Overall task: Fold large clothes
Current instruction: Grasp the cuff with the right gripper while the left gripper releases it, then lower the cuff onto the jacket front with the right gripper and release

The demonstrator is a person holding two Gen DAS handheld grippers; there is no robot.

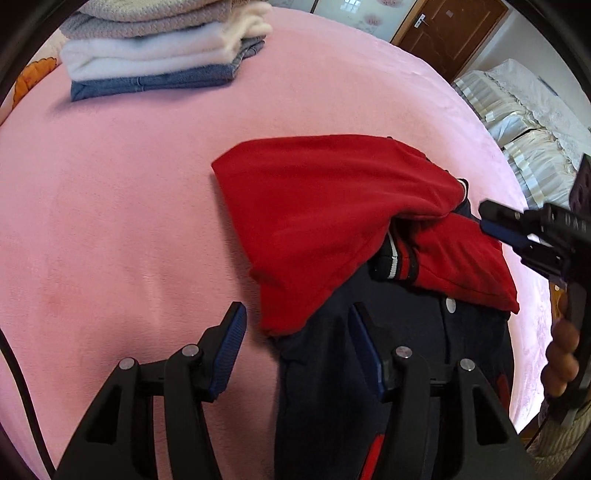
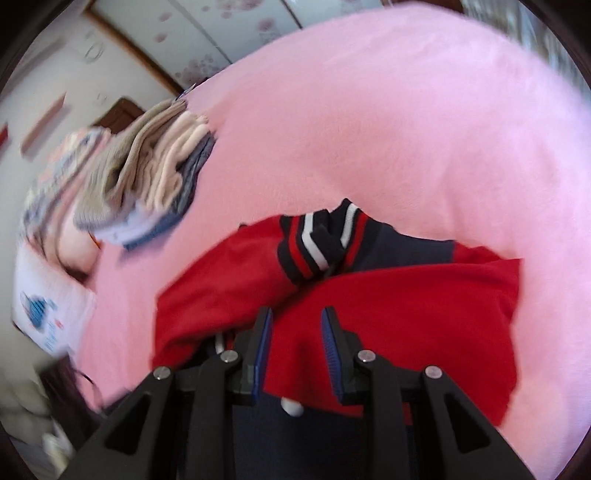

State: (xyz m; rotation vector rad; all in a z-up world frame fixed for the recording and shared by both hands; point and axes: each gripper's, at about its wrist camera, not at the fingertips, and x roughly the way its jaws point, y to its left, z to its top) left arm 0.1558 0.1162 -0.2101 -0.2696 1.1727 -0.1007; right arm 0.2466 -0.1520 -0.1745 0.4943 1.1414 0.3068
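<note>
A red and navy jacket (image 1: pixel 332 206) lies on the pink blanket (image 1: pixel 110 221), its red sleeves folded across the navy body (image 1: pixel 325 387). A striped cuff (image 1: pixel 391 258) shows between the sleeves. My left gripper (image 1: pixel 297 314) hangs open just above the jacket's left edge, one finger over the blanket and the other over the navy cloth. My right gripper (image 1: pixel 491 221) reaches in from the right, tips at the upper sleeve. In the blurred right wrist view that gripper (image 2: pixel 298 314) stands narrowly open over the flat red sleeve (image 2: pixel 406 314), with nothing pinched; the striped cuff (image 2: pixel 317 240) lies beyond it.
A stack of folded clothes (image 1: pixel 155 48) sits at the far left of the bed, also seen as the stack (image 2: pixel 155 177). A person's hand (image 1: pixel 561 354) holds the right gripper's handle. Beyond the bed's right edge are white bedding (image 1: pixel 517 110) and a wooden door (image 1: pixel 450 26).
</note>
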